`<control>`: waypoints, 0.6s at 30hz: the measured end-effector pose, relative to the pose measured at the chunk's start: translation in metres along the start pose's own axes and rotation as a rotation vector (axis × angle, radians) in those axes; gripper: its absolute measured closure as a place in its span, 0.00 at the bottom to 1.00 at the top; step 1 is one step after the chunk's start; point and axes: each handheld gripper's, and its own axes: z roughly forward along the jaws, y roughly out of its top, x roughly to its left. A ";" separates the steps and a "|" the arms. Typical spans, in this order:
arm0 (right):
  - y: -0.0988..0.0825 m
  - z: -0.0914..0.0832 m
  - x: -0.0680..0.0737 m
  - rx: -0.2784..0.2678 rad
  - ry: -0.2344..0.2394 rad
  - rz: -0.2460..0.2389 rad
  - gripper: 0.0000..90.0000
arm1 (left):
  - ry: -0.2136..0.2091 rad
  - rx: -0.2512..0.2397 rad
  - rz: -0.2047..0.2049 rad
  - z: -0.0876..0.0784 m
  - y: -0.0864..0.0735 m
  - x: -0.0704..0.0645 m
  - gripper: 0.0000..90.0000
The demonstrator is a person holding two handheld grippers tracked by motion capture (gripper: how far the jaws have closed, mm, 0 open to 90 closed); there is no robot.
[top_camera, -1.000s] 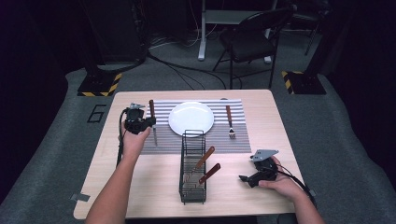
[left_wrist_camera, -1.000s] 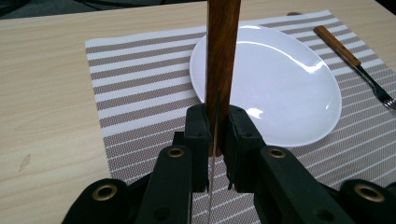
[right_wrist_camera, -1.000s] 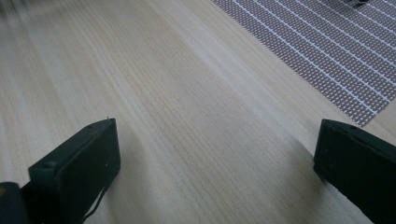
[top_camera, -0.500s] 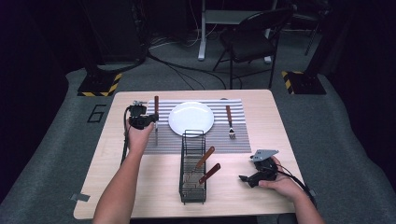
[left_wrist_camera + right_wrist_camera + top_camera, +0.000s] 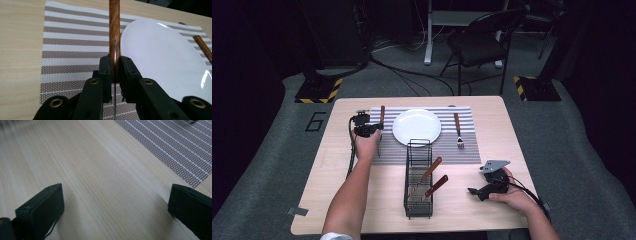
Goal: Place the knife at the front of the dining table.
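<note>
My left gripper [image 5: 371,129] [image 5: 115,67] is shut on a knife [image 5: 382,114] [image 5: 114,30]. Its thin blade is pinched between the pads and its brown wooden handle points away, low over the striped placemat [image 5: 472,150] [image 5: 70,45]. The knife lies just left of the white plate [image 5: 416,126] [image 5: 160,52]. A wooden-handled fork [image 5: 457,129] [image 5: 202,46] rests on the mat to the right of the plate. My right gripper [image 5: 474,192] [image 5: 115,207] sits near the table's front right, open, with bare wood between its jaws.
A black wire rack [image 5: 418,210] stands in front of the plate with two wooden-handled utensils [image 5: 431,170] leaning in it. Behind the table there are a chair [image 5: 482,45] and floor cables.
My left hand has shifted a little toward the plate and sunk with the knife, bringing it down to the mat. The right hand has stayed put.
</note>
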 end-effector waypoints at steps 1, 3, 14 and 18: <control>0.000 0.000 0.000 0.000 -0.001 0.000 0.00 | 0.006 -0.004 -0.007 0.002 -0.001 0.001 0.89; 0.000 0.000 0.000 0.000 0.000 0.000 0.00 | 0.018 -0.007 -0.022 0.004 -0.002 0.001 0.89; 0.000 0.000 0.000 0.000 0.000 0.000 0.00 | 0.047 0.021 -0.063 0.015 -0.007 0.007 0.89; 0.000 0.000 0.000 0.000 0.000 0.000 0.00 | 0.046 0.027 -0.071 0.017 -0.008 0.006 0.90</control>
